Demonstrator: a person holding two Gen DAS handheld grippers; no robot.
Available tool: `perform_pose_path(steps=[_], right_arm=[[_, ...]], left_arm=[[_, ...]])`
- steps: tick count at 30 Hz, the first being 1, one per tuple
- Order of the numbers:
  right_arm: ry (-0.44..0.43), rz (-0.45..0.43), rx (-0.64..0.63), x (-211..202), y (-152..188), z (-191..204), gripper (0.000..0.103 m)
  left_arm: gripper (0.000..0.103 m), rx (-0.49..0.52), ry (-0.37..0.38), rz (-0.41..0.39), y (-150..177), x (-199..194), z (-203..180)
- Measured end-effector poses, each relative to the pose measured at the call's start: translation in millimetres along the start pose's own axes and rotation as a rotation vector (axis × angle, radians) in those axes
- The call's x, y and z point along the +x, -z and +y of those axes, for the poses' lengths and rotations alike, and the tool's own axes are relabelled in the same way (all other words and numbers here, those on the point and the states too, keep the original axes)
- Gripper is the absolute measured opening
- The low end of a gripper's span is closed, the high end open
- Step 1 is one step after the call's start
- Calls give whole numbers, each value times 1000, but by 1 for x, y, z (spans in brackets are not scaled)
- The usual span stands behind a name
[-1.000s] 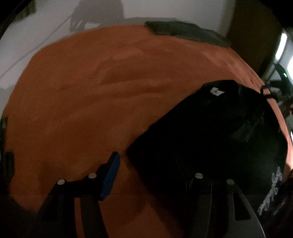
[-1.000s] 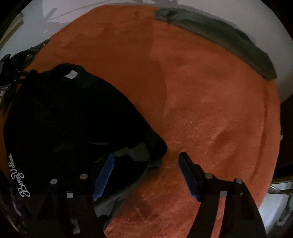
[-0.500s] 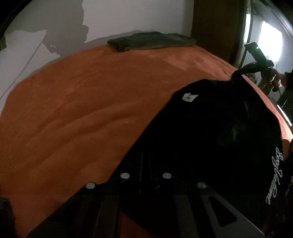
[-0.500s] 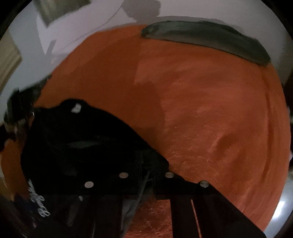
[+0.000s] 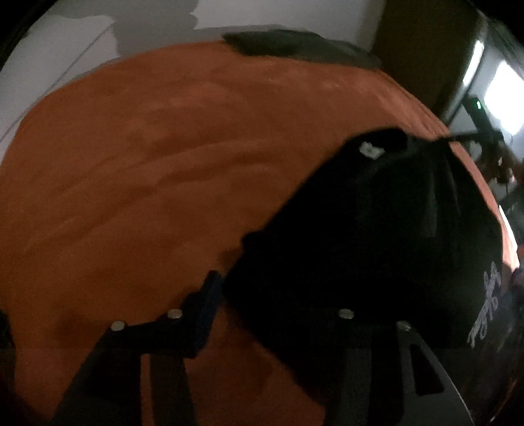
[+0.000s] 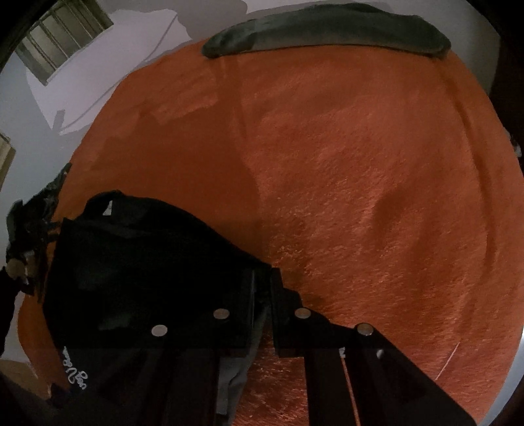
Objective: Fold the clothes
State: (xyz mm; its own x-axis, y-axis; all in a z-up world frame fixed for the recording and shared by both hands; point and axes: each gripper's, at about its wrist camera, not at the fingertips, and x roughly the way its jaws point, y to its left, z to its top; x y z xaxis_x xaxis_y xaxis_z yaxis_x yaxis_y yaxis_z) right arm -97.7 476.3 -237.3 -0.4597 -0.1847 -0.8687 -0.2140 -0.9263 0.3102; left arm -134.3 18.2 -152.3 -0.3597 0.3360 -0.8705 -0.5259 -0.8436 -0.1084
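A black garment (image 5: 376, 229) with a small white neck label and white script print lies partly folded on an orange blanket (image 5: 147, 180). My left gripper (image 5: 275, 295) sits at its near left corner with its jaws opening. The blue-padded left finger (image 5: 209, 295) stands clear on the blanket, while black cloth covers the other finger and nothing is pinched. In the right wrist view the black garment (image 6: 147, 255) fills the lower left. My right gripper (image 6: 263, 278) is shut on its right edge, just above the orange blanket (image 6: 360, 164).
A folded grey-green garment (image 6: 327, 29) lies along the blanket's far edge, also in the left wrist view (image 5: 294, 46). White wall and a barred window (image 6: 59, 42) stand behind. Dark clutter (image 6: 29, 222) sits off the blanket's left; a dark stand (image 5: 484, 131) is by a bright window.
The left gripper shut on the garment's corner half a second ago and has since spread apart. The right gripper shut on the garment's right edge, stayed shut, and rolled.
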Motion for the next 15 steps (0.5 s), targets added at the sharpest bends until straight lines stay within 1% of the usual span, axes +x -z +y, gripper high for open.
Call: perform_pose_path(steps=[1, 3, 5, 6, 7, 8, 9, 10, 12, 14, 15], right_arm=[[-10, -4, 10, -1, -1, -1, 8], [-20, -10, 13, 3, -2, 1, 8], [-18, -15, 1, 4, -3, 6, 8], [-17, -22, -8, 2, -3, 8, 8], [-17, -32, -17, 0, -2, 10, 8], [-18, -42, -23, -2, -2, 12, 8], [-17, -51, -25, -3, -2, 13, 8], [-15, -60, -27, -4, -1, 15, 8], [11, -71, -38, -9, 0, 19, 8], [51, -104, -58, -15, 3, 28, 8], [55, -127, -58, -18, 4, 32, 8]], left_arm=[[57, -13, 12, 1, -1, 3, 0], [59, -49, 42, -2, -3, 10, 0], [59, -128, 81, -17, -5, 14, 8], [52, -181, 119, -24, -6, 15, 12], [27, -232, 163, -31, -6, 16, 16], [10, -291, 204, -46, -7, 15, 20], [5, -327, 218, -76, -7, 11, 21], [5, -353, 221, -109, -7, 6, 21], [5, -368, 195, -168, -5, -5, 19], [5, -392, 172, -207, -2, -13, 19], [5, -399, 161, -223, 0, -16, 19]])
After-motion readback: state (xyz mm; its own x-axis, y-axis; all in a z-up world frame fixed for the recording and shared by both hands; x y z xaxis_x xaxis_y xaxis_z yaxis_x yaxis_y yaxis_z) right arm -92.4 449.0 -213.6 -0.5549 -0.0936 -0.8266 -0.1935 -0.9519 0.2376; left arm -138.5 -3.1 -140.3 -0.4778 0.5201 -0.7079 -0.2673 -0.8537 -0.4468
